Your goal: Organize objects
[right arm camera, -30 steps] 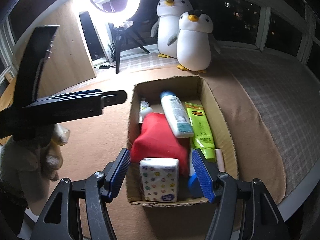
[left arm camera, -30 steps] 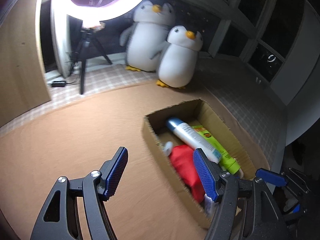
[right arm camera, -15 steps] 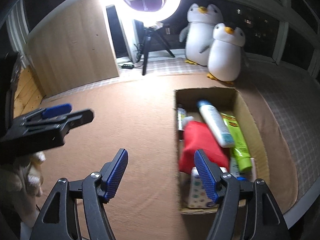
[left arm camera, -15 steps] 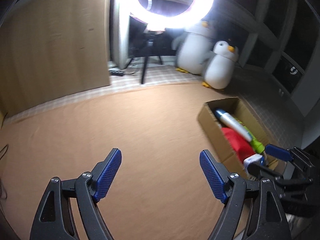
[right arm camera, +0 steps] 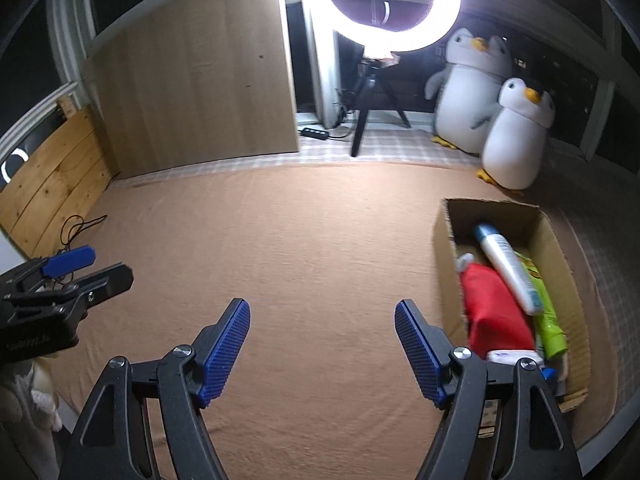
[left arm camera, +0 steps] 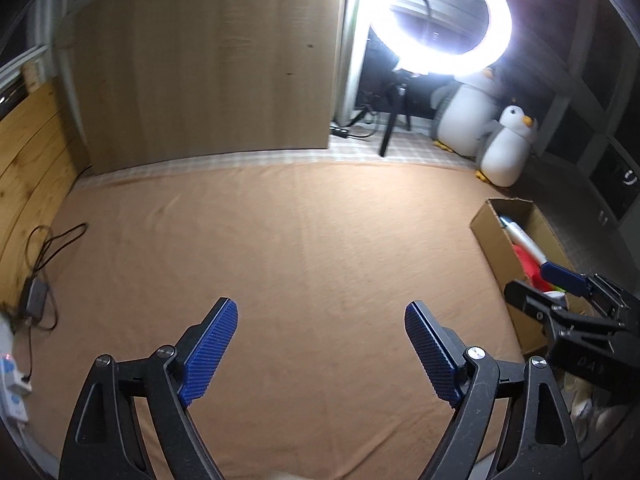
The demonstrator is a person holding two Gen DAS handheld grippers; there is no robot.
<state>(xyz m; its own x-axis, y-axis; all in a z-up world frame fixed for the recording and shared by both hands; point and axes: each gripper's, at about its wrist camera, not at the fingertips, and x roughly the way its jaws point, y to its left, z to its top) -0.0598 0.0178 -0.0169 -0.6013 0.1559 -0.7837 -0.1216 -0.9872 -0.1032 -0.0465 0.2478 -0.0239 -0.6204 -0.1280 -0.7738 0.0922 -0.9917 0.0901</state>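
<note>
A cardboard box (right arm camera: 444,236) sits on the tan cloth at the right. In it lie a white bottle with a blue cap (right arm camera: 506,264), a green tube (right arm camera: 548,320), a red pouch (right arm camera: 494,314) and a patterned tissue pack (right arm camera: 510,356). The box also shows at the right of the left wrist view (left arm camera: 494,240). My right gripper (right arm camera: 322,320) is open and empty, left of the box over bare cloth. My left gripper (left arm camera: 320,324) is open and empty over the cloth, well left of the box.
Two plush penguins (right arm camera: 516,136) stand behind the box. A ring light on a tripod (right arm camera: 390,0) stands at the back beside a wooden panel (right arm camera: 192,96). A power strip and cables (left arm camera: 36,292) lie at the far left by a wooden board.
Both grippers have swung left and back from the box, which now sits at the right edge of both views. Both stayed open and empty.
</note>
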